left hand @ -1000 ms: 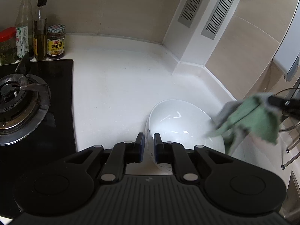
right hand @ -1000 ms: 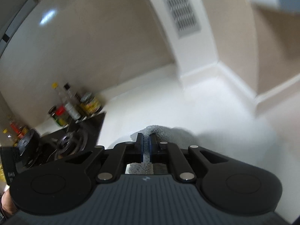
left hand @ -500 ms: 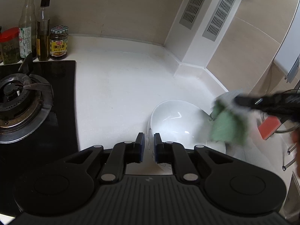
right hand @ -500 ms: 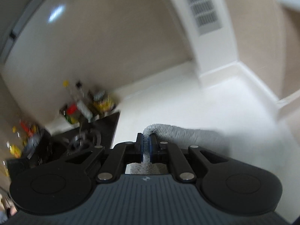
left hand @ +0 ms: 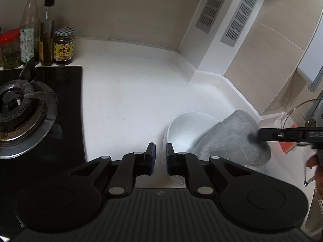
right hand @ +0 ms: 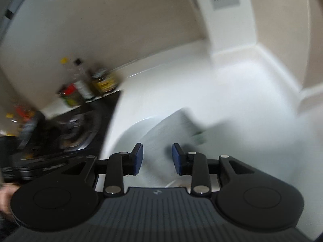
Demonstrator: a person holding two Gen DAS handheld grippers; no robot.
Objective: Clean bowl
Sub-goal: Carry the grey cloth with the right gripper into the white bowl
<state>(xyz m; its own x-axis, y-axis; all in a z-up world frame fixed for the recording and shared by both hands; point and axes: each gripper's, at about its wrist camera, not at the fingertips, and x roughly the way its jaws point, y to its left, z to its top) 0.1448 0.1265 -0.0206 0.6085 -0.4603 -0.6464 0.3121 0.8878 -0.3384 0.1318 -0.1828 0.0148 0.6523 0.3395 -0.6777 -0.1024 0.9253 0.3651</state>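
A white bowl (left hand: 186, 128) rests on the white counter, tilted, and my left gripper (left hand: 160, 157) is shut on its near rim. A grey cloth (left hand: 232, 139) lies draped over the bowl's right side. My right gripper shows from the side as a black bar (left hand: 290, 134) at the cloth's right edge. In the blurred right wrist view my right gripper (right hand: 157, 157) is open, with the cloth (right hand: 181, 127) loose in front of its blue pads and the bowl (right hand: 135, 135) beneath it.
A black gas hob with a burner (left hand: 18, 109) lies to the left. Bottles and jars (left hand: 46, 40) stand at the back left. A vented white column (left hand: 222, 26) rises at the back right. A wire rack (left hand: 298, 113) and an orange sponge (left hand: 288, 147) sit at the right.
My right gripper has opened and let go of the cloth. The cloth has dropped from hanging beside the bowl onto the bowl's right side. My left gripper has kept its hold.
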